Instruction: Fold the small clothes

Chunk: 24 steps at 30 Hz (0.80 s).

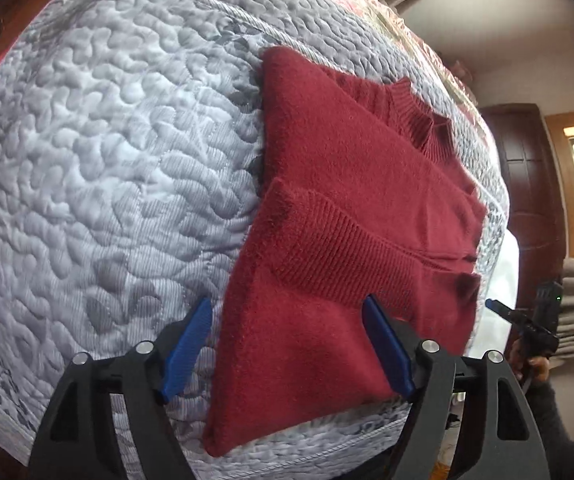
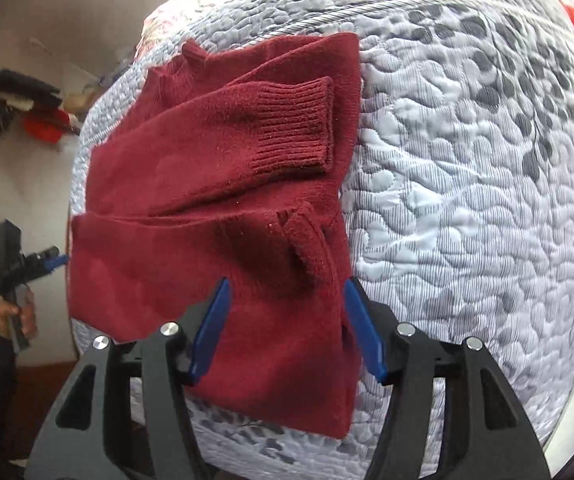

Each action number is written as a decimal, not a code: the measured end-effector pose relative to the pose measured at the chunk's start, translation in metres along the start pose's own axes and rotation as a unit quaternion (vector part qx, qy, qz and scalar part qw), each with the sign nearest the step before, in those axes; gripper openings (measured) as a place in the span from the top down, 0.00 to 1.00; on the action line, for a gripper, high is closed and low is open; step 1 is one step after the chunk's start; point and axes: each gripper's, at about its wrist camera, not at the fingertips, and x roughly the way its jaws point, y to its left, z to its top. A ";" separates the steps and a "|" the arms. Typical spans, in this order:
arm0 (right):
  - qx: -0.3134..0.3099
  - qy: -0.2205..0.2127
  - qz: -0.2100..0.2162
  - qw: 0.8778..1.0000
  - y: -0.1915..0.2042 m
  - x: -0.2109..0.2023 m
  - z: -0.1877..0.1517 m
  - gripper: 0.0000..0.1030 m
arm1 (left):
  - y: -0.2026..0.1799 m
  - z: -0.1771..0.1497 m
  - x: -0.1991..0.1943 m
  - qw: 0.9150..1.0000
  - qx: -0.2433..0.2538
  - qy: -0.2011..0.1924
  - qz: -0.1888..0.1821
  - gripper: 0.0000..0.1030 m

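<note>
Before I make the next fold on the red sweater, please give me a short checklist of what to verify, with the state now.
1. Left gripper open: ok, jaws wide apart at the hem.
2. Right gripper open: ok, jaws wide apart, holding nothing.
3. Sleeves folded in over the sweater: ok, one ribbed cuff lies on the body.
4. Sweater flat on the quilt: ok, only small creases.
5. Hem edges lined up: cannot tell, the grippers cover part of it.
</note>
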 end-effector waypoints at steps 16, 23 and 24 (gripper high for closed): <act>-0.078 -0.007 -0.042 0.996 0.022 0.038 0.019 0.50 | -0.033 0.005 0.030 0.984 0.125 -0.007 0.124 0.76; -0.113 -0.004 -0.068 0.991 0.035 0.051 0.020 0.77 | -0.037 0.000 0.030 0.982 0.136 -0.021 0.129 0.87; -0.116 -0.006 -0.071 0.991 0.036 0.051 0.019 0.86 | -0.038 -0.001 0.029 0.982 0.139 -0.025 0.129 0.87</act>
